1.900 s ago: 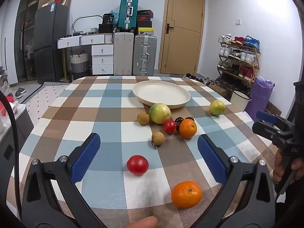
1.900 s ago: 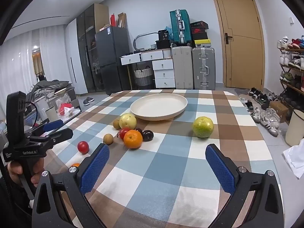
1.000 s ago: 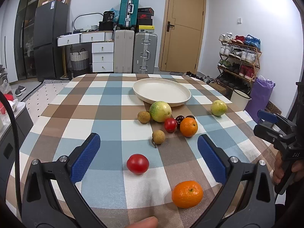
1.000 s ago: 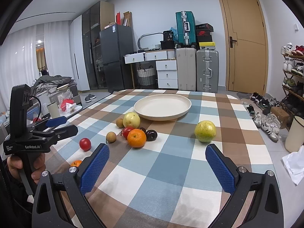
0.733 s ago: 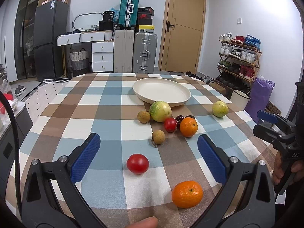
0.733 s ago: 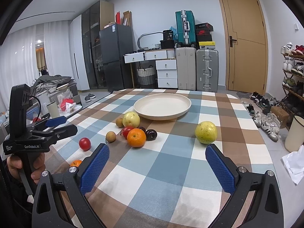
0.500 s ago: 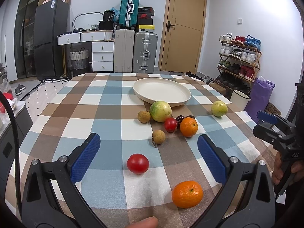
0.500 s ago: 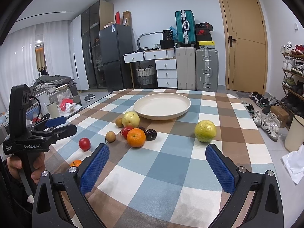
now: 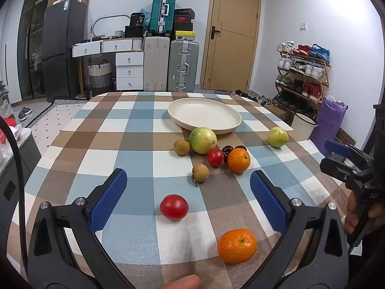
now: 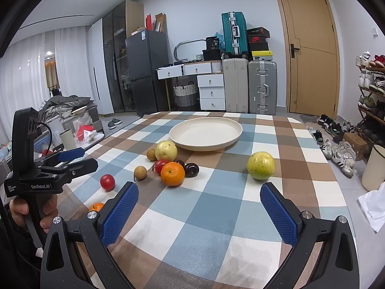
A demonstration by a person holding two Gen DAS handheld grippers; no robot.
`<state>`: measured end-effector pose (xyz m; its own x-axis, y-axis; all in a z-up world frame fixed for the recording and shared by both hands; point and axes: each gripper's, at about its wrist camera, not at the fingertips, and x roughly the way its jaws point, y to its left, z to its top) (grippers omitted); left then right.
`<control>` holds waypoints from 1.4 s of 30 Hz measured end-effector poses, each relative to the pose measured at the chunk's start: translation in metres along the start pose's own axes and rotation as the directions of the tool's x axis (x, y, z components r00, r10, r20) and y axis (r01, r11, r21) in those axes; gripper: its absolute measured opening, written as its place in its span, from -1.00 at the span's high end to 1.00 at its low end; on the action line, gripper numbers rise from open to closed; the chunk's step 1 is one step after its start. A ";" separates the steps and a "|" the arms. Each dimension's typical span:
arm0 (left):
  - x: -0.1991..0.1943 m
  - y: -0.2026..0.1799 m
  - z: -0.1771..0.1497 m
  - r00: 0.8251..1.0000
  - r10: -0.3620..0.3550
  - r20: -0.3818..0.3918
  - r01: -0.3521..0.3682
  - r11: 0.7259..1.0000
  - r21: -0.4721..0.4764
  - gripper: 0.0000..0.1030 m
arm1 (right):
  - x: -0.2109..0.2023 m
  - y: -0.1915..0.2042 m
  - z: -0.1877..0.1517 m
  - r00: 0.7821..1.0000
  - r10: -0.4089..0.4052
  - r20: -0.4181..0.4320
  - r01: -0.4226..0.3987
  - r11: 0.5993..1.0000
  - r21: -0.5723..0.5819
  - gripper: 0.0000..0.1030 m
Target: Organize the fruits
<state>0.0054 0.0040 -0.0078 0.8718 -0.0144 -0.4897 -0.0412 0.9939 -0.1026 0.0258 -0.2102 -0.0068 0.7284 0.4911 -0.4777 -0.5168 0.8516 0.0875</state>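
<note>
An empty cream plate (image 9: 204,116) (image 10: 205,132) sits mid-table on the checked cloth. Before it lies a cluster: a green-yellow fruit (image 9: 202,140), an orange (image 9: 239,160) (image 10: 172,173), a small tomato (image 9: 215,157), dark cherries (image 10: 191,169) and two brown longans (image 9: 200,173). A lone green fruit (image 10: 260,165) (image 9: 277,137) lies to the right. A red tomato (image 9: 174,206) and a second orange (image 9: 237,245) lie near my left gripper (image 9: 189,192), which is open and empty above them. My right gripper (image 10: 198,207) is open and empty over the near table.
The table's near edge is close under both grippers. Suitcases (image 9: 182,66), white drawers and a black fridge (image 9: 63,48) stand behind the table. A wooden door is at the back, and a shoe rack (image 9: 303,72) stands to the right.
Almost nothing has changed. Both grippers stay open and hover in place with only a slight drift; no fruit has moved.
</note>
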 end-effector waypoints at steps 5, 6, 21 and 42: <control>0.000 0.000 0.000 1.000 0.001 0.001 -0.001 1.000 0.000 -0.98 | 0.000 0.002 0.000 1.000 -0.001 -0.011 0.001 1.000 -0.007 -1.00; 0.000 0.000 0.000 1.000 0.001 0.001 -0.001 1.000 0.001 -0.98 | 0.001 0.002 0.000 1.000 0.000 -0.013 0.000 1.000 -0.008 -1.00; 0.000 0.001 0.000 1.000 0.001 -0.001 -0.001 1.000 -0.001 -0.98 | 0.003 0.003 0.001 1.000 0.005 -0.023 -0.005 1.000 -0.002 -1.00; 0.000 0.000 0.000 1.000 0.003 -0.005 -0.003 1.000 0.005 -0.98 | 0.010 -0.009 0.001 0.997 0.023 -0.068 -0.020 0.998 0.052 -1.00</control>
<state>0.0052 0.0042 -0.0075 0.8694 -0.0123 -0.4940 -0.0411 0.9944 -0.0972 0.0387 -0.2130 -0.0119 0.6838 0.4970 -0.5342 -0.5070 0.8502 0.1419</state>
